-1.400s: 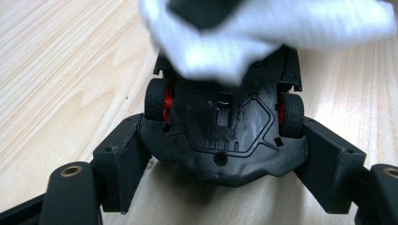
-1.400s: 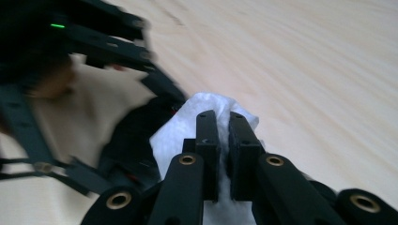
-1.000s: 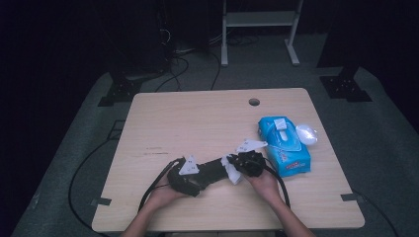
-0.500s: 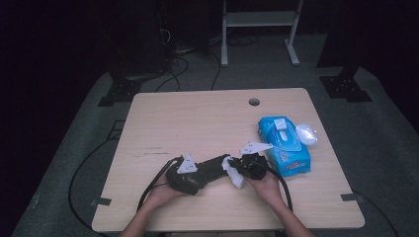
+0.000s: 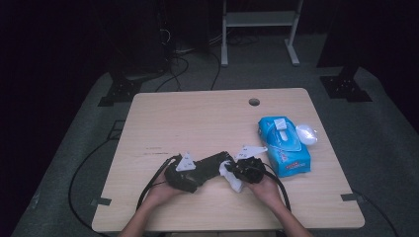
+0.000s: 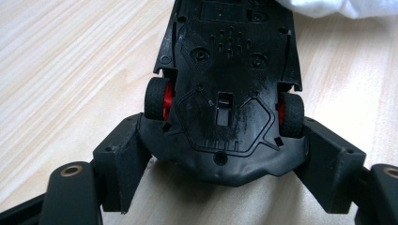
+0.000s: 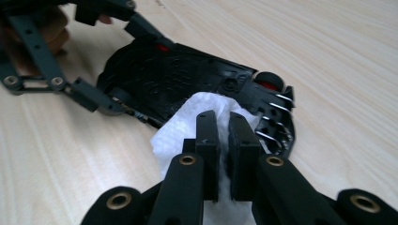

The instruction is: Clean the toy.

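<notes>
A black toy car [image 6: 225, 89] is held upside down by the left tongs [image 6: 220, 154], clamped at one end; its long axis is laid along the worktop [image 5: 197, 123] front edge, toward the right tongs [image 7: 224, 140], which are closed on a white wipe [image 7: 187, 126] pressed against its underside; its upper body is hidden; a blue wipe pack [image 5: 284, 145] is seen right; the room around is dark.
</notes>
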A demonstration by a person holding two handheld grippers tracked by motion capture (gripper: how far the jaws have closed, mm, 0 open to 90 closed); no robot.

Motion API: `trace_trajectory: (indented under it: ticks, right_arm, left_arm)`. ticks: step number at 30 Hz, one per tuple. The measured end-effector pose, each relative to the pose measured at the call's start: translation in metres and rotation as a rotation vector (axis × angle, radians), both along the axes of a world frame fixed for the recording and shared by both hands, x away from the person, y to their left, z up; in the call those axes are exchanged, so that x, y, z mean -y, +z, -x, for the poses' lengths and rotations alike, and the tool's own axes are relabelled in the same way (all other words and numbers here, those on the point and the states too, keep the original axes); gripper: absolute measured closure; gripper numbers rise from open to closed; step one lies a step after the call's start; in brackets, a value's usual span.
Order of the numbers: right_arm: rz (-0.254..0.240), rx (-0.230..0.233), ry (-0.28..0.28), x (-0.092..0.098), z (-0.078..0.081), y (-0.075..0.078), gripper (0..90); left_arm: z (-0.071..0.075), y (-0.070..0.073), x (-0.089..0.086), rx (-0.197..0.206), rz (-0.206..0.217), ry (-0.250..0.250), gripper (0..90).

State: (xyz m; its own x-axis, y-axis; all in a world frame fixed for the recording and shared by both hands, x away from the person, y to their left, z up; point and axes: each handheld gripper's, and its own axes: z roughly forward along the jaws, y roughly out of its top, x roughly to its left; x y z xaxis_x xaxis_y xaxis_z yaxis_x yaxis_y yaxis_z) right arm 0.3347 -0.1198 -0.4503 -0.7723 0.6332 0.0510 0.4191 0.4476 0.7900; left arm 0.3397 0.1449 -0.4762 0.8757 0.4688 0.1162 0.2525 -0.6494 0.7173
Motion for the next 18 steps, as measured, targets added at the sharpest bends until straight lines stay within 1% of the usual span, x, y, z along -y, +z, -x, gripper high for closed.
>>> trace_trajectory:
  ticks: [3, 4, 5, 7, 9, 10, 12, 14, 18]
  right_arm:
    - [-0.032, -0.021, -0.053, 0.014, -0.007, -0.001, 83.9]
    - [-0.03, -0.029, -0.075, 0.019, -0.008, -0.001, 83.9]
    - [-0.028, -0.025, -0.079, 0.019, -0.008, -0.002, 83.9]
    - [-0.029, -0.019, -0.065, 0.015, -0.006, -0.002, 83.9]
    - [-0.008, 0.004, -0.051, 0.009, -0.005, -0.001, 83.8]
    - [-0.009, 0.002, -0.049, 0.01, -0.006, 0.0, 83.9]
    - [-0.021, -0.017, -0.072, 0.015, -0.009, -0.001, 83.9]
    - [-0.022, -0.027, -0.085, 0.018, -0.011, -0.002, 83.9]
    - [-0.008, -0.002, -0.088, 0.014, -0.008, 0.0, 83.9]
  left_arm:
    - [-0.001, 0.0, -0.001, 0.0, 0.002, -0.003, 24.0]
    - [-0.001, 0.0, -0.001, -0.003, 0.003, -0.004, 24.0]
    - [-0.001, 0.0, -0.001, -0.005, 0.006, -0.003, 24.0]
    - [-0.001, -0.001, -0.001, -0.008, 0.011, -0.001, 24.0]
    - [-0.001, -0.001, -0.001, -0.01, 0.01, -0.002, 24.0]
    - [-0.001, 0.0, -0.001, -0.01, 0.007, -0.002, 24.0]
    - [0.001, 0.0, 0.001, -0.003, 0.005, -0.011, 24.0]
    - [0.003, 0.0, 0.003, -0.004, 0.001, -0.015, 24.0]
    - [0.003, 0.0, 0.005, -0.006, 0.0, -0.022, 24.0]
